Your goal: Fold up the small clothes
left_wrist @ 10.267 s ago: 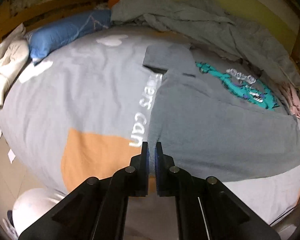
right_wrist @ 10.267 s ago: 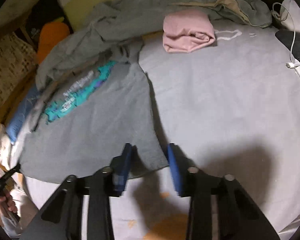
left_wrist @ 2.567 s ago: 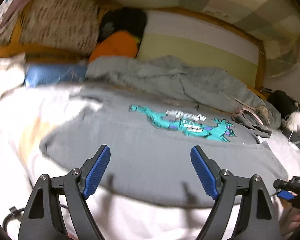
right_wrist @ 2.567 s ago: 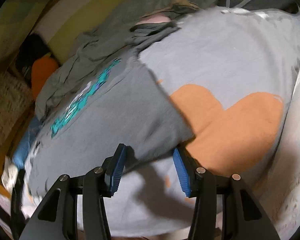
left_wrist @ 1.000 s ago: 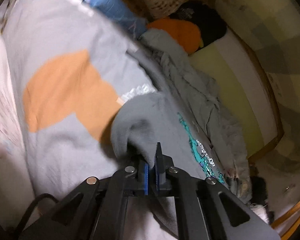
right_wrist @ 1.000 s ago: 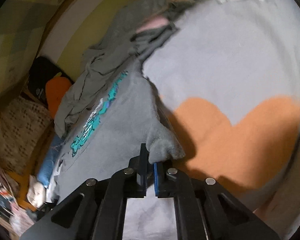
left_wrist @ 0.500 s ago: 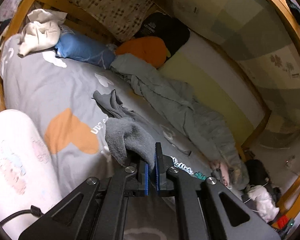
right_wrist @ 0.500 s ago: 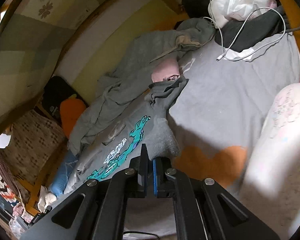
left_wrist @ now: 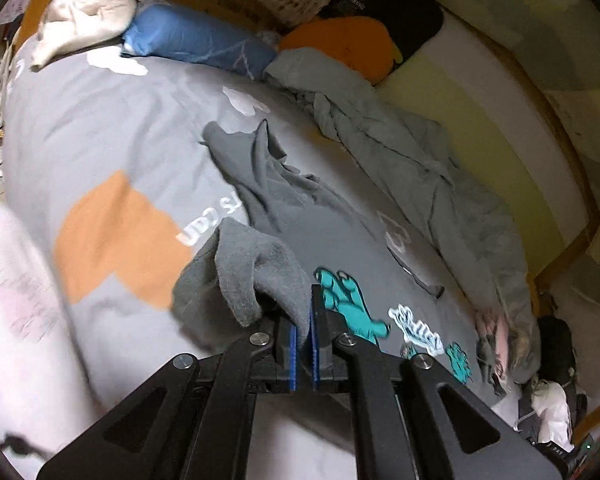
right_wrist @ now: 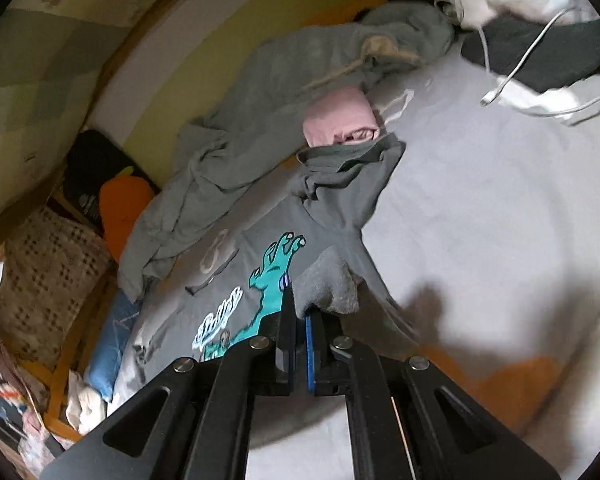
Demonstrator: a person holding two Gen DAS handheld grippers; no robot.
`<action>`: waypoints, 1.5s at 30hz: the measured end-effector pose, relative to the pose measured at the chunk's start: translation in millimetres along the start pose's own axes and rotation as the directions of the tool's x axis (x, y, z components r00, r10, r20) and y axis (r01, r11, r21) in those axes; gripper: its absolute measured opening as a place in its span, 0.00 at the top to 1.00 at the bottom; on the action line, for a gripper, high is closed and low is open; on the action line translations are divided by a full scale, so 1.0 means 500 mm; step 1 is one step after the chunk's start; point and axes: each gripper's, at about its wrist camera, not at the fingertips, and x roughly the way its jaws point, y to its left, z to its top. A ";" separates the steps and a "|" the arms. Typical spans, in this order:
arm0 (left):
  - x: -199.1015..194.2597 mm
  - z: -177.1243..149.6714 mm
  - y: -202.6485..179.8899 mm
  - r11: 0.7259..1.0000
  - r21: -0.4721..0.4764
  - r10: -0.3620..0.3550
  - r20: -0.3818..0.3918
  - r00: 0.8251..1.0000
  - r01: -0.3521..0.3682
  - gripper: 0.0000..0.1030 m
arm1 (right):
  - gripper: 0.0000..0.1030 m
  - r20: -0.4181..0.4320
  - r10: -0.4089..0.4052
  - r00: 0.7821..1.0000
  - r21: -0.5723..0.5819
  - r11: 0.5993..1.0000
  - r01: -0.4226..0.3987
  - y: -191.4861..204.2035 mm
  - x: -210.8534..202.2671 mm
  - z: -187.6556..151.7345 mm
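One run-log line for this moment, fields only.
left gripper: jaws shut on grey T-shirt hem corner | right gripper: jaws shut on other hem corner | shirt: hem raised, sleeves on bed | step: fold not laid

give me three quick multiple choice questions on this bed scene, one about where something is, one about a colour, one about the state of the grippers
1. Where does the folded pink garment lie?
A. beside the crumpled grey blanket, past the sweatshirt's sleeve
B. on the floor
C. on the orange cushion

2. What colour is the monster print on the grey sweatshirt?
A. red
B. teal
C. yellow

3. How do the left gripper and the right gripper stand?
A. both wide open above the cloth
B. one open, one shut
C. both shut on the sweatshirt's edge

Answers:
1. A, the right wrist view shows it against the grey blanket, just beyond the bunched sleeve.
2. B, the creature is teal in both views.
3. C, grey fabric is pinched between each pair of blue pads.
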 end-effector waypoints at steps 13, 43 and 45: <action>0.228 0.068 -0.042 0.996 0.033 0.086 -0.183 0.979 -0.081 0.95 | 0.97 -0.058 -0.118 0.991 0.150 0.981 0.126 0.000 0.200 0.060; 0.277 -0.030 -0.221 0.826 0.545 0.115 -0.416 0.902 0.146 0.34 | 0.45 -0.245 -0.360 0.900 -0.668 0.735 0.112 0.242 0.325 -0.071; 0.316 -0.018 -0.228 0.801 0.598 0.208 -0.329 0.921 0.033 0.37 | 0.45 -0.280 -0.380 0.882 -0.659 0.744 0.111 0.249 0.380 -0.073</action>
